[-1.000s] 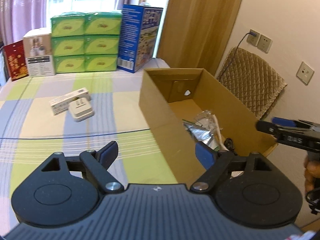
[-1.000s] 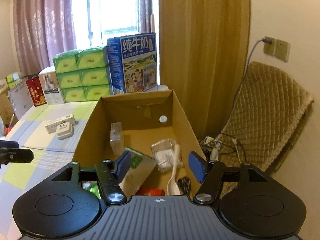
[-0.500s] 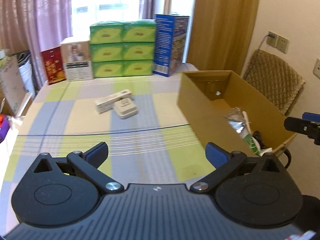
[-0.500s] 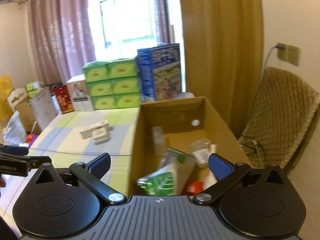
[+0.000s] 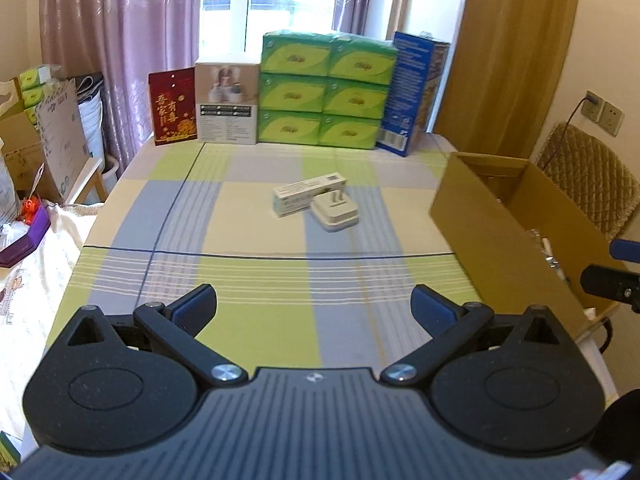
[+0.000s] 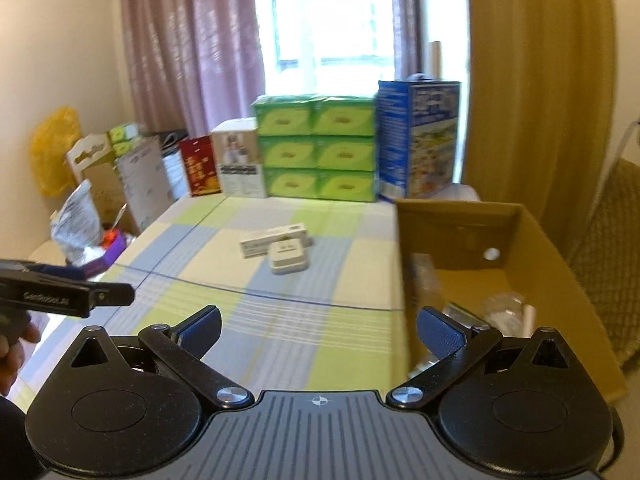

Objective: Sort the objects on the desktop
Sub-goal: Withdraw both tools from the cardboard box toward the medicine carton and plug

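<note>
Both grippers have been drawn back from the cardboard box [image 5: 504, 216], so the whole table [image 5: 248, 272] is now taken in. The left gripper [image 5: 314, 308] is held wide open and empty over the near edge. Mid-table, a long white carton [image 5: 308, 194] and a white charger [image 5: 336, 212] are left touching, probably still to be sorted. The right gripper [image 6: 318, 326] is likewise spread and empty beside the box at the right edge.

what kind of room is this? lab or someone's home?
Most likely a home, not a lab: curtains over a window, a table with a checked tablecloth, green tissue packs stacked at its far edge, and a quilted chair beside it.
</note>
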